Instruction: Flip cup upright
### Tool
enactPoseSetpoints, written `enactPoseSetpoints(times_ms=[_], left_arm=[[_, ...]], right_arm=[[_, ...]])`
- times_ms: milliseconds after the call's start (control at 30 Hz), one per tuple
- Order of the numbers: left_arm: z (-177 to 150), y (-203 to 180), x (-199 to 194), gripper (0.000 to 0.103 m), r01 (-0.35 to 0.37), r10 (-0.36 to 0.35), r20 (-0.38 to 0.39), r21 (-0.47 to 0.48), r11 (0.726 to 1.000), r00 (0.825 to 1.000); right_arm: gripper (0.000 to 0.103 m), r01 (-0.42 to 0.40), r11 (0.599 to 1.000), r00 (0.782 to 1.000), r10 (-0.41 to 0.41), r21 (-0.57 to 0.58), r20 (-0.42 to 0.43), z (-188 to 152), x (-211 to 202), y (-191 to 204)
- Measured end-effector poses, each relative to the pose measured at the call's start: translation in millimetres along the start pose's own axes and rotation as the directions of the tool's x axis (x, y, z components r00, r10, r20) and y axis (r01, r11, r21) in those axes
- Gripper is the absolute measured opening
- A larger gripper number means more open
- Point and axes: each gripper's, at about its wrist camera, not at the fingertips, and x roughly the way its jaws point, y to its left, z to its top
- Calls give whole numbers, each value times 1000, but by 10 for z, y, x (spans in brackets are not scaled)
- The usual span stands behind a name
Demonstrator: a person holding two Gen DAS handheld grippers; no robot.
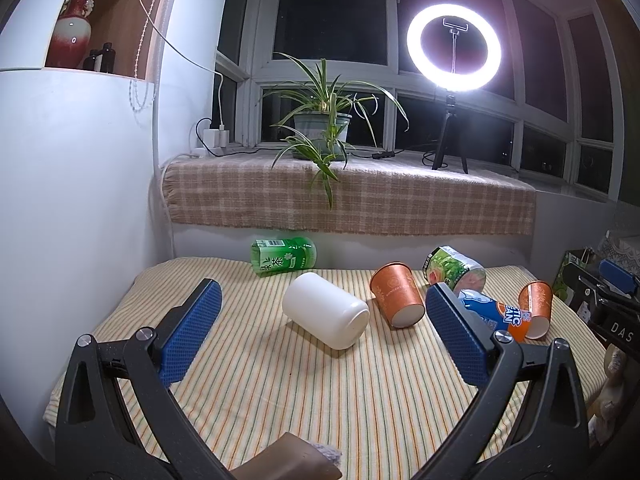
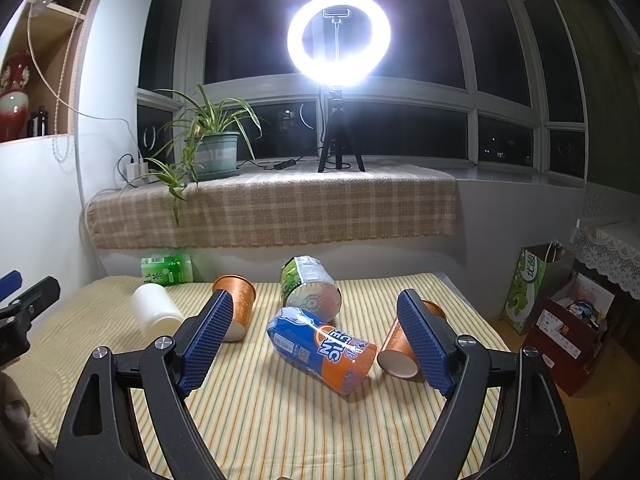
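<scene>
Several cups lie on their sides on the striped cloth. A white cup lies ahead of my left gripper, whose jaws are wide open and empty. A blue and orange cup lies between the open fingers of my right gripper, not touched. Two orange paper cups lie beside it, one behind each finger. A green-patterned cup lies behind it. A green tea cup lies at the back by the wall. The right gripper shows at the left wrist view's right edge.
A checked cloth covers the windowsill, with a potted plant and a ring light on a tripod. A white wall stands on the left. Right of the table are a green paper bag and a red box.
</scene>
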Motion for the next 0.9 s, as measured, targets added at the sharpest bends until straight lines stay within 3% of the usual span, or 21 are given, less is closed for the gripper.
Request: enactPoseSetpoints(times_ms=[900], left_arm=[[-24,6,11,103,-2,2,0,-1,1000,1000]], right_arm=[[84,0,1000,1000,0,3,-3,-5,13,39]])
